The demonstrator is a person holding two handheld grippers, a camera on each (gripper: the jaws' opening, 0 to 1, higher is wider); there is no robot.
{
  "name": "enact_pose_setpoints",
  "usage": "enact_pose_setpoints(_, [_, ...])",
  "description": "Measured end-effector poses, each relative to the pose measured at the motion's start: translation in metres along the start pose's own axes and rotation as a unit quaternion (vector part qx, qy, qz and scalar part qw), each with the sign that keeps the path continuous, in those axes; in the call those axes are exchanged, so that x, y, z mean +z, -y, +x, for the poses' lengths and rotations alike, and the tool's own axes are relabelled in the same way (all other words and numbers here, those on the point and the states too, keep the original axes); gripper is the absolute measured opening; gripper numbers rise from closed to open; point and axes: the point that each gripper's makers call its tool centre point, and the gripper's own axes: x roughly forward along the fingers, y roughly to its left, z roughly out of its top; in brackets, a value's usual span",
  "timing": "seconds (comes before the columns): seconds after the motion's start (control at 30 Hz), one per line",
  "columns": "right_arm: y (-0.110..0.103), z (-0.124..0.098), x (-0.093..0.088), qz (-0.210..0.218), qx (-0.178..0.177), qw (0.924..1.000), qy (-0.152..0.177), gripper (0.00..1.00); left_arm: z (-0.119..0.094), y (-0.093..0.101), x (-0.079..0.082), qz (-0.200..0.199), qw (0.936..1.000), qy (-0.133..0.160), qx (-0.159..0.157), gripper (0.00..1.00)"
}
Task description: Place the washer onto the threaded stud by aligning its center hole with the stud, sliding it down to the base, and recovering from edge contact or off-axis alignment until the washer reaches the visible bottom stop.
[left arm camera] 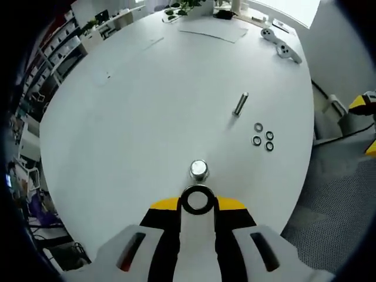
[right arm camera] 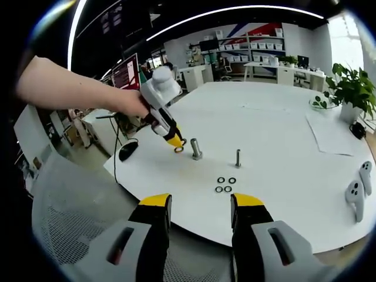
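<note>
Flanking the stud (left arm camera: 199, 170): spare washers (left arm camera: 263, 136), second bolt (left arm camera: 241, 104).

Shiny metal washer (left arm camera: 197, 200) and stud (left arm camera: 199, 170); smooth matt white table (left arm camera: 135, 117); glossy plastic controllers (left arm camera: 281, 44)

A round white table (right arm camera: 282, 135) spreads ahead; beyond it, shelving (right arm camera: 258, 50), a potted plant (right arm camera: 351, 88) and curved ceiling lights (right arm camera: 235, 10).

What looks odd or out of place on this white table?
Little stands out. The left gripper holds a washer beside the stud, not yet over it. Four spare washers lie loosely clustered. A second stud stands apart, and two controllers lie at the table's edge.
</note>
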Motion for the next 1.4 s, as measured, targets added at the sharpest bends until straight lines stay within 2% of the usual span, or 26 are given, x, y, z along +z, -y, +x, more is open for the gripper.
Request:
enact_pose_setpoints(0.53, [-0.001,0.000,0.000,-0.002,0.003,1.0000,-0.001,0.43,-0.002,0.001,0.023,0.026,0.9997,0.002,0.001,0.19])
enact_pose_setpoints(1.17, [-0.002,0.000,0.000,-0.001,0.006,1.0000,-0.001,0.43,0.016,0.007,0.028,0.044,0.9989,-0.015,-0.005,0.19])
enact_pose_setpoints(1.4, [-0.001,0.000,0.000,0.000,0.005,1.0000,-0.001,0.42,0.030,0.005,0.025,0.051,0.9983,-0.029,-0.005,0.19])
